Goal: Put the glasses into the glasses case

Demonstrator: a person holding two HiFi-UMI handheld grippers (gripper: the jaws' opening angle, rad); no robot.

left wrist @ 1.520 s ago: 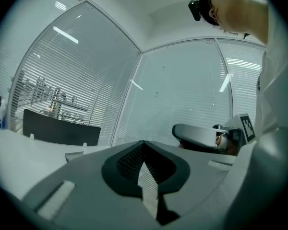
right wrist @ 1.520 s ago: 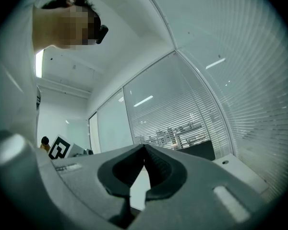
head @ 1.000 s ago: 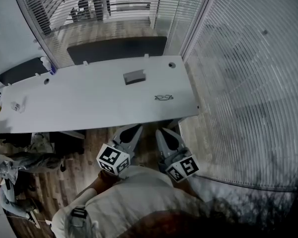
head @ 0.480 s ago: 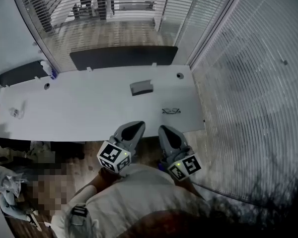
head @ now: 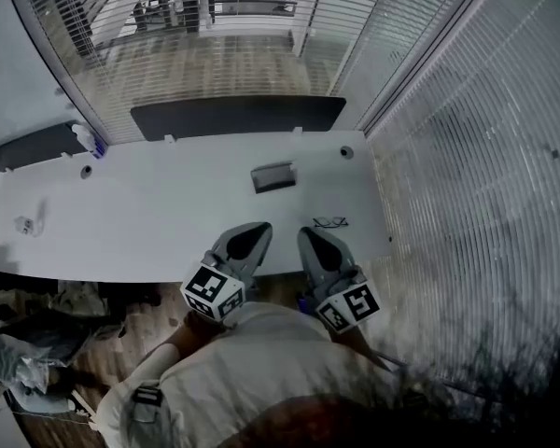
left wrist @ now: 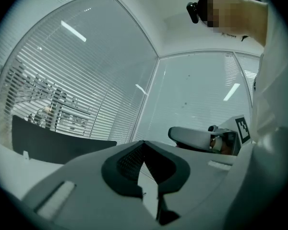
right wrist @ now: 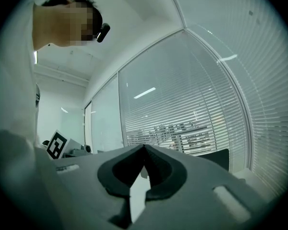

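Note:
In the head view the thin dark-framed glasses lie on the white table near its right front corner. The grey glasses case lies further back, near the table's middle right. My left gripper and right gripper are held side by side over the table's near edge, both pointing level with nothing in them. The right one's tip is just left of the glasses, short of them. In the left gripper view the jaws meet at the tip; in the right gripper view they also meet.
A dark low panel stands behind the table, with slatted blinds on the glass walls behind and to the right. A small bottle and a small object sit at the table's left end. Bags lie on the floor at lower left.
Both grippers have moved forward to the table, from over the floor to over its near edge. The glasses and the case have not moved on the table.

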